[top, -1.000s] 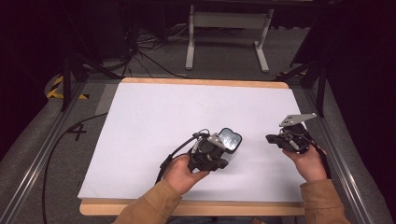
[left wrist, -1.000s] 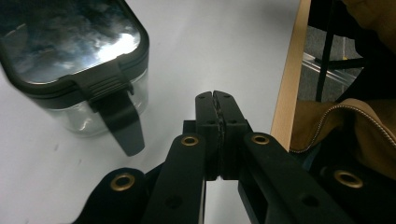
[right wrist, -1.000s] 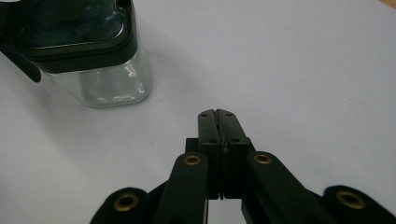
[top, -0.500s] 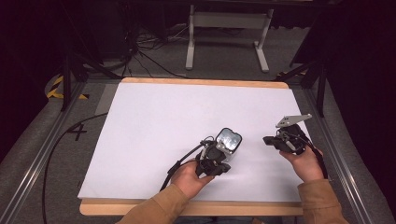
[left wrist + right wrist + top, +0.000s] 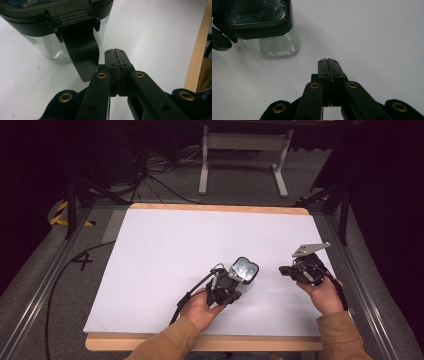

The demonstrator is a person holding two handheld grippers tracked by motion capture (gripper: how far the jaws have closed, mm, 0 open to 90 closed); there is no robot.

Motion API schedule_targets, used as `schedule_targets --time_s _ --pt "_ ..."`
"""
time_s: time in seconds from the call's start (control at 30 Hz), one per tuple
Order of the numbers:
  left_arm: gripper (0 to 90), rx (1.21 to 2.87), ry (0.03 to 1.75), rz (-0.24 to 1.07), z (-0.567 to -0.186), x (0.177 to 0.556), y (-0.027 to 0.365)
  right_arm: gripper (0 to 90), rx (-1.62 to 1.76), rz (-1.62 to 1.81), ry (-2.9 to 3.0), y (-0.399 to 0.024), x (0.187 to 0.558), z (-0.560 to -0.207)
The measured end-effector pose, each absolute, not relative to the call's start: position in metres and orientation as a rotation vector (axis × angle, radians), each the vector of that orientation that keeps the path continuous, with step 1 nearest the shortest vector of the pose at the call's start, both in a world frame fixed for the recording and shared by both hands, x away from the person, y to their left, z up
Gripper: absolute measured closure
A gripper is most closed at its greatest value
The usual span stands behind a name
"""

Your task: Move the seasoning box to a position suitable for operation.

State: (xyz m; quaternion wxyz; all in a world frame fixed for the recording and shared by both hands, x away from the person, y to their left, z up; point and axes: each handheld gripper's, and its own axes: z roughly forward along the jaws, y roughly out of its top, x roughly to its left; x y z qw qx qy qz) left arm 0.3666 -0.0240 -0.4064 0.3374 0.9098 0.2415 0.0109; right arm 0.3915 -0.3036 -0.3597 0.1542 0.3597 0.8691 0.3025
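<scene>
Nearest the lower edge of the high view, two forearms in tan sleeves come in from six o'clock, each hand holding a gripper over the white-topped bench. The left gripper sits just right of the bench's middle, at about seven o'clock from a clear container with a black clip-on lid, and its tip is just beside that container. In the left gripper view its jaws are pressed together with nothing between them, and one of the lid's black latch flaps hangs open and down the container's wall, at about ten o'clock from the jaw tips and just beside them (whether flap and jaws actually touch cannot be told). The container stands upright on the bench, its glassy body showing below the dark lid. The right gripper is held at about three o'clock from the container, near it but apart, with a grey three-cornered plate on top. In the right gripper view its jaws are also together and empty, above bare white surface, with the container off at about eleven o'clock. Farther out, at twelve o'clock beyond the bench's far wooden edge, a pale metal stand and loose black cables lie on the grey floor.
</scene>
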Motion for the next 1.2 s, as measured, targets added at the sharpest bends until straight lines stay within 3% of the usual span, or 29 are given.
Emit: schedule_targets --time_s 0.73,0.9,1.0,1.2 --pt "89.8 2.240 0.840 0.099 -0.407 0.407 0.025 89.5 1.031 0.896 2.483 -0.304 0.392 -0.359" --pt "89.5 2.238 0.791 0.030 -0.401 0.403 0.035 89.5 1.006 0.918 2.496 -0.299 0.395 -0.360" --pt "81.0 2.191 0.712 0.056 -0.389 0.392 0.050 89.5 0.938 1.007 2.513 -0.290 0.401 -0.360" --pt "75.8 2.061 0.720 0.161 -0.369 0.386 0.093 89.6 0.797 1.145 2.542 -0.271 0.426 -0.368"
